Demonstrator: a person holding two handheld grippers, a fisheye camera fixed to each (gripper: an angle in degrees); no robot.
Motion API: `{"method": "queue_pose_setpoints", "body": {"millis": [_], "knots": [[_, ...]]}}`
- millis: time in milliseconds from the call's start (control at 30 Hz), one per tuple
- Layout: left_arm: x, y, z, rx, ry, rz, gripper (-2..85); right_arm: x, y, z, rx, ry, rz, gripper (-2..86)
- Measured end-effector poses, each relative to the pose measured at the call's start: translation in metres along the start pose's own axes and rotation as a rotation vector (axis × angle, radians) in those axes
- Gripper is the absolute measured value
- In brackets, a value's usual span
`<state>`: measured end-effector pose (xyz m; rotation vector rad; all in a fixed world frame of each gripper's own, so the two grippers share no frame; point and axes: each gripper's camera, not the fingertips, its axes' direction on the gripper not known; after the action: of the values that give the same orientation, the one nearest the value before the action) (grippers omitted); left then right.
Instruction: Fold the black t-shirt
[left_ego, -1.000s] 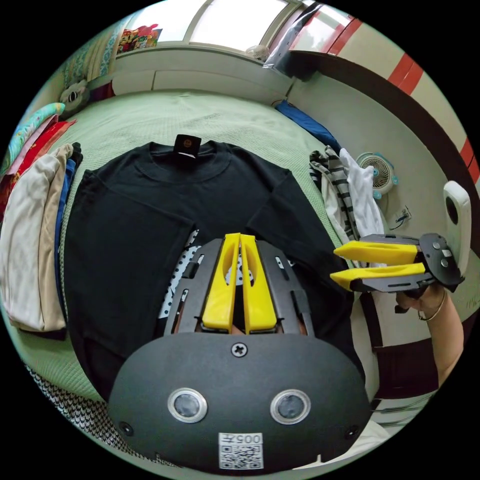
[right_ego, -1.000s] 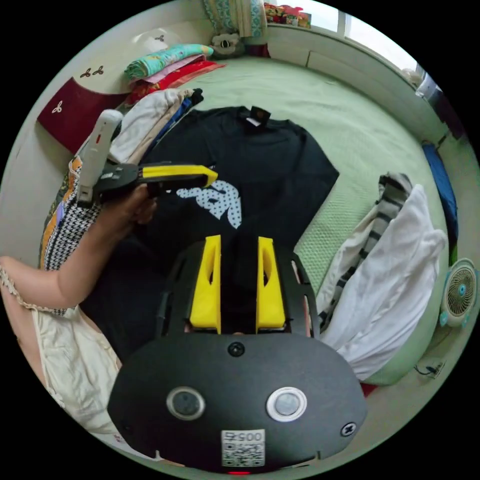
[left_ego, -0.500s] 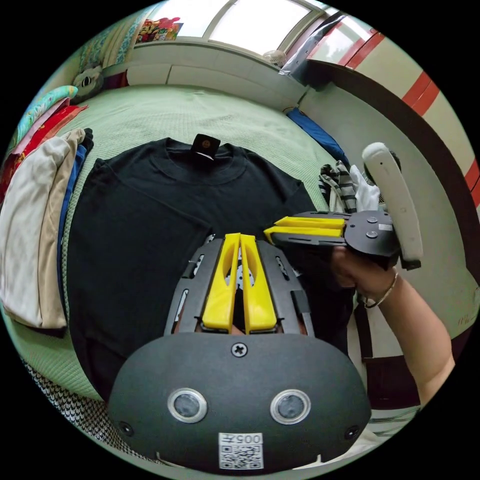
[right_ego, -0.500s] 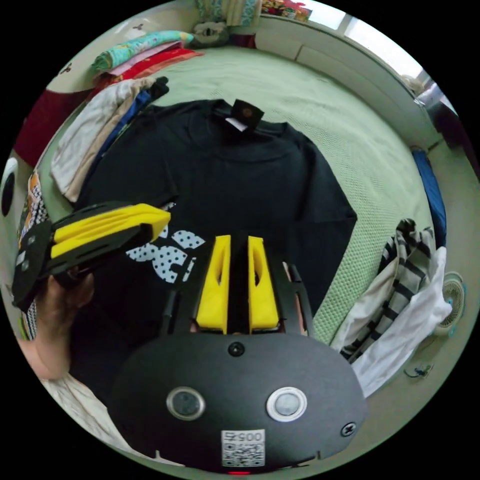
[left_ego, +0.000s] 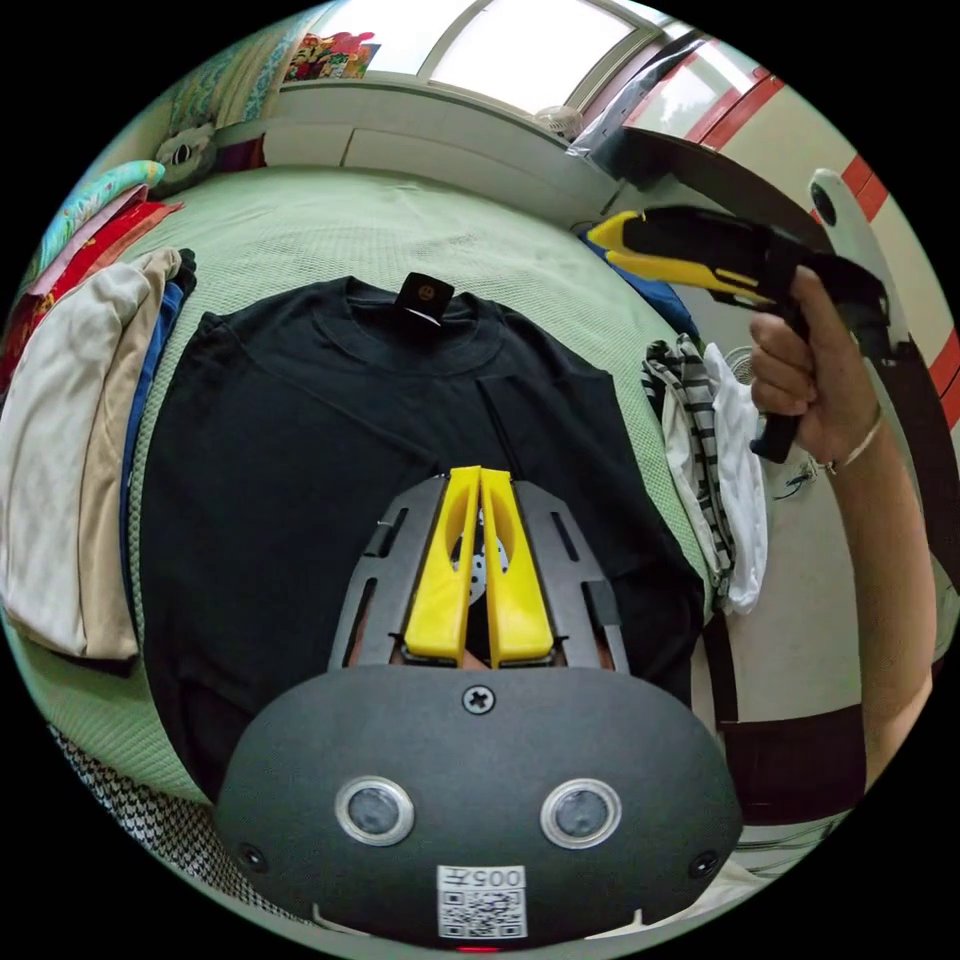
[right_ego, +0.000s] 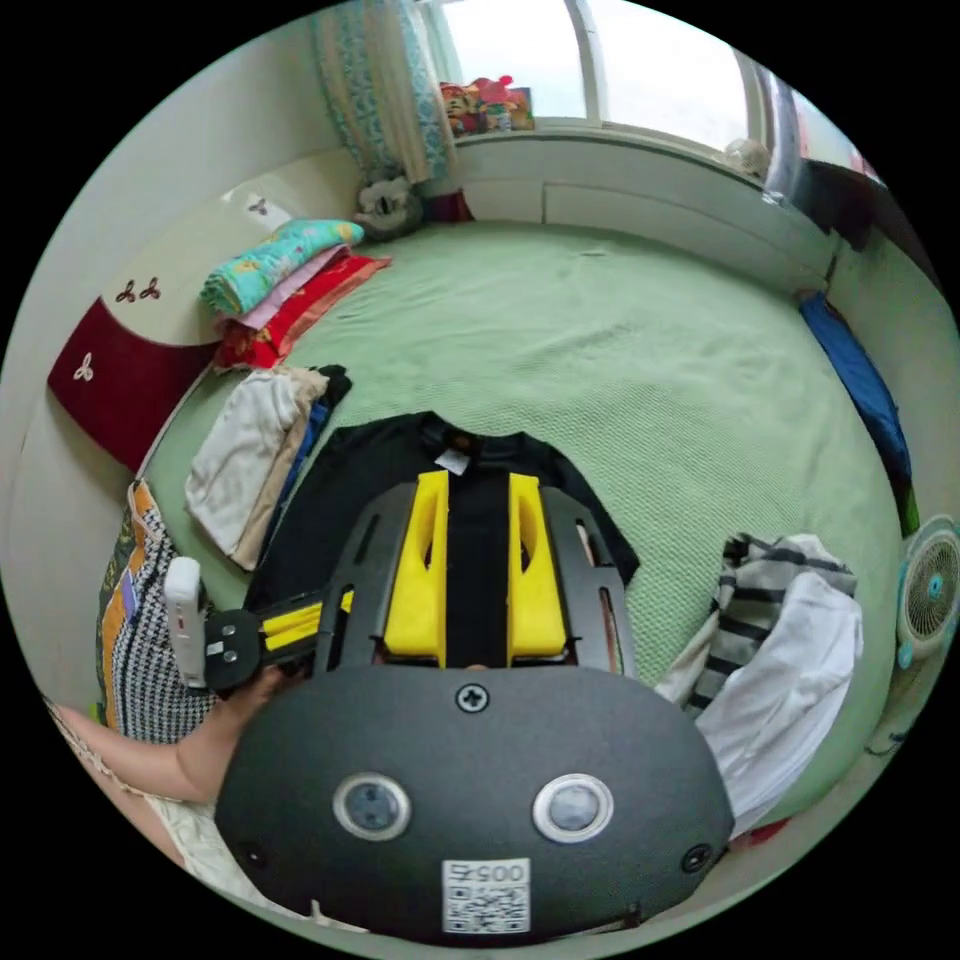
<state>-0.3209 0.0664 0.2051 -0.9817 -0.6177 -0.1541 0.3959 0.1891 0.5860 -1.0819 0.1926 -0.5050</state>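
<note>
The black t-shirt lies flat on the green bed, collar away from me, with both sleeves folded in over the body. A white dotted print shows through at its lower middle. My left gripper hovers low over the shirt's middle, jaws shut with nothing between them. A hand holds my right gripper raised high at the upper right. In the right gripper view its jaws stand open above the t-shirt, and the left gripper pokes out at the lower left.
A stack of folded clothes lies along the shirt's left side. A pile of striped and white garments hangs at the bed's right edge, with a small fan beyond. Folded blankets and a plush toy sit near the window.
The right gripper has risen from low over the shirt's right side to high above the bed, and its jaws have spread. The right sleeve now lies folded inward. The left gripper has hardly moved.
</note>
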Motion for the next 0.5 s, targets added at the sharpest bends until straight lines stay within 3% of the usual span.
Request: {"method": "queue_pose_setpoints", "body": {"millis": [133, 267, 500], "knots": [[-0.004, -0.001, -0.003, -0.001, 0.014, -0.004, -0.7, 0.071, 0.017, 0.019, -0.091, 0.076, 0.170, 9.8], [-0.005, -0.001, -0.004, -0.009, 0.020, 0.006, -0.6, 0.127, 0.045, 0.043, -0.137, 0.027, 0.359, 11.5], [-0.005, 0.002, -0.008, -0.017, 0.022, 0.015, -0.6, 0.158, 0.049, 0.070, -0.180, 0.014, 0.442, 6.9]]}}
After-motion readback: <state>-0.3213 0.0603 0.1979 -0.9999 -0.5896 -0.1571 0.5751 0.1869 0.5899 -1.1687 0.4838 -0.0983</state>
